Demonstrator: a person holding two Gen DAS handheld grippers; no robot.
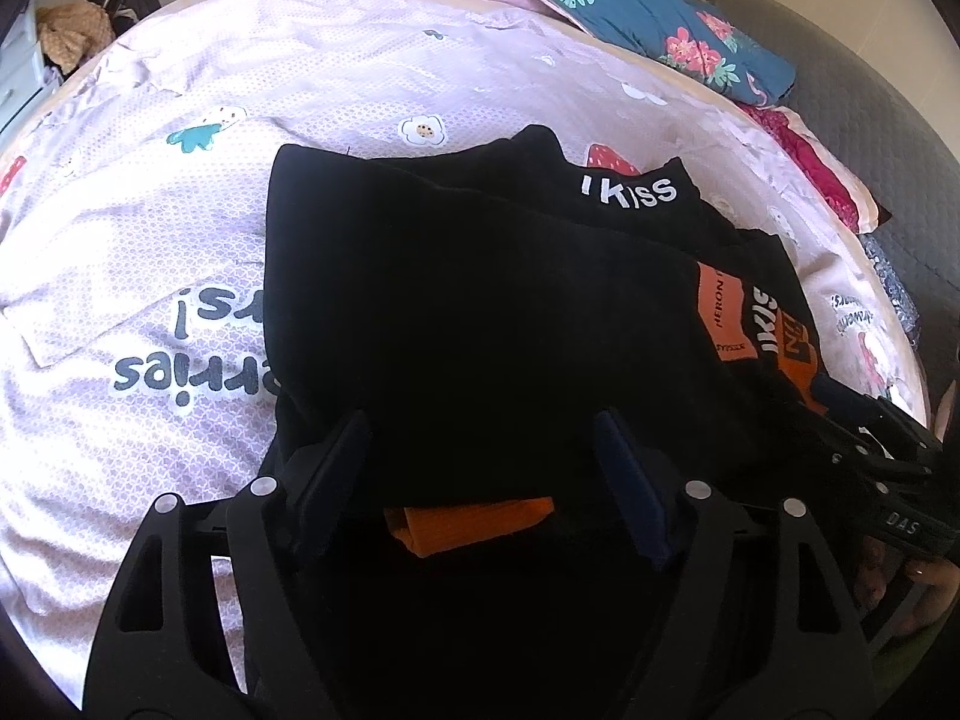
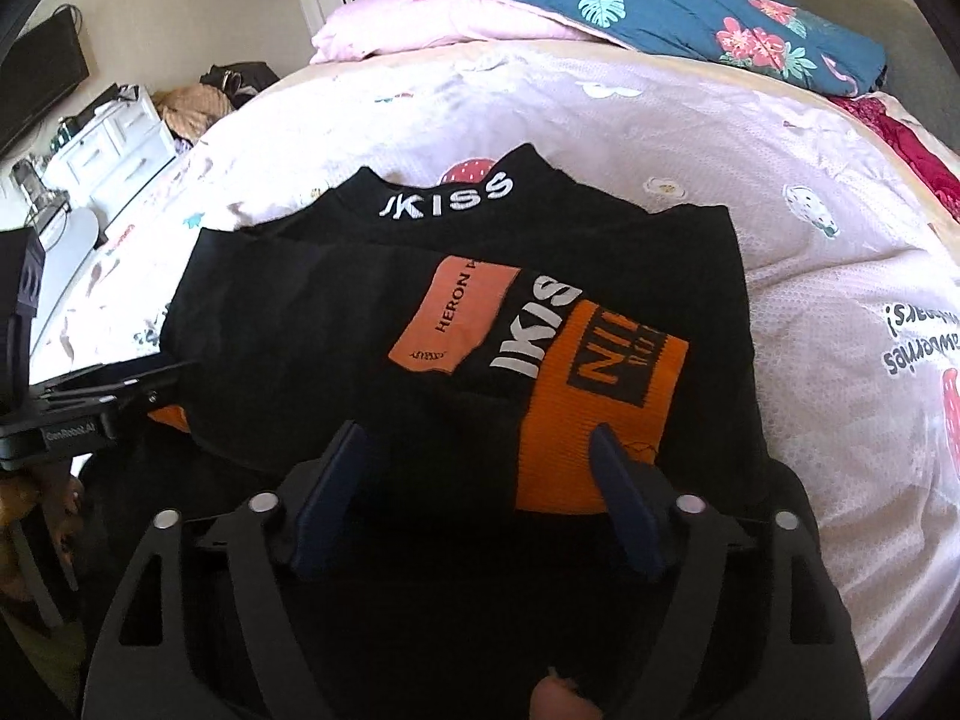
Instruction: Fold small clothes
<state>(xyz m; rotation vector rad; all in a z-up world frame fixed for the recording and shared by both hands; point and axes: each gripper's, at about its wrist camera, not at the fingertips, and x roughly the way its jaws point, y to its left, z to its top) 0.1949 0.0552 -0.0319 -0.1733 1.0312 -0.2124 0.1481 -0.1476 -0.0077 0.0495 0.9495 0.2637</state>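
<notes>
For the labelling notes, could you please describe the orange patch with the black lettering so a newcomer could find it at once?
On the pale printed bedspread lies a folded black garment. Its rectangular orange patch reads HERON, left of the brighter ribbed orange cuff.

Sunlit bed (image 2: pixel 780 192), pink sheet; floral quilt (image 2: pixel 660 12) behind, white drawers (image 2: pixel 114 150) left.

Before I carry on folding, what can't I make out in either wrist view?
- Black garment's near hem: both views, behind the gripper bodies.
- Orange "HERON" patch: right-wrist view, second word lost under a fold.
- Orange "NI" panel: lettering cut short by a fold.
- Whether it is one garment or several: all black, unclear.
</notes>
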